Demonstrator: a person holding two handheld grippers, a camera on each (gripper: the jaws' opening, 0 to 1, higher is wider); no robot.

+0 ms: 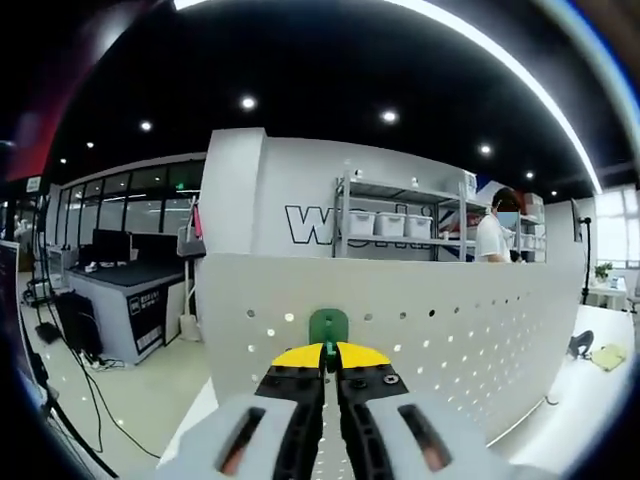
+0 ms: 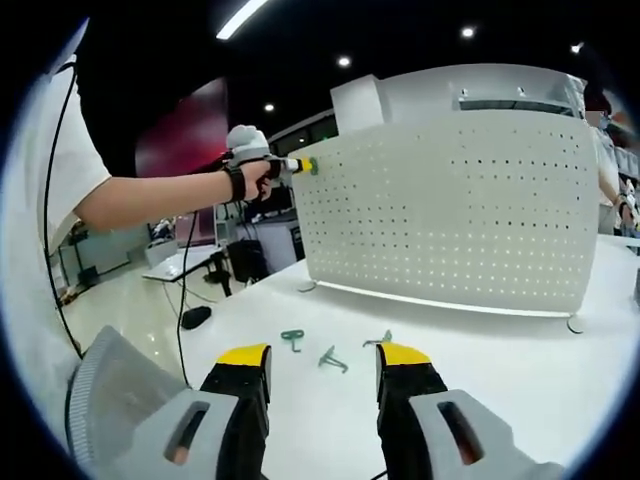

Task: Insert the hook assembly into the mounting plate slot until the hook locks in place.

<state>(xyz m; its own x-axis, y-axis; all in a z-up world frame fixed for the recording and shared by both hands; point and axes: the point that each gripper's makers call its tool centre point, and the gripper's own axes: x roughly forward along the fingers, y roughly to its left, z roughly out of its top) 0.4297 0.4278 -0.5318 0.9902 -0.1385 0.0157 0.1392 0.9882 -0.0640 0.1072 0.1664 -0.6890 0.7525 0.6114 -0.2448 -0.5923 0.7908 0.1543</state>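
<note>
My left gripper (image 1: 330, 350) is shut on a green hook (image 1: 328, 326), holding it against the upper part of the white perforated mounting plate (image 1: 450, 320). In the right gripper view, a person's hand holds that left gripper (image 2: 290, 165) with the green hook (image 2: 312, 166) at the top left corner of the plate (image 2: 450, 200). My right gripper (image 2: 322, 358) hovers open over the white table (image 2: 500, 350), nothing between its yellow-tipped fingers. Three loose green hooks lie on the table just beyond it: one at the left (image 2: 292, 338), one in the middle (image 2: 333, 359), one at the right (image 2: 378, 341).
The plate stands upright on small feet across the table. Behind it are metal shelves with white bins (image 1: 400, 222) and a person (image 1: 492, 238). A dark desk with monitors (image 1: 120, 270) and floor cables sit to the left. The person's bare forearm (image 2: 150, 200) crosses the right gripper view.
</note>
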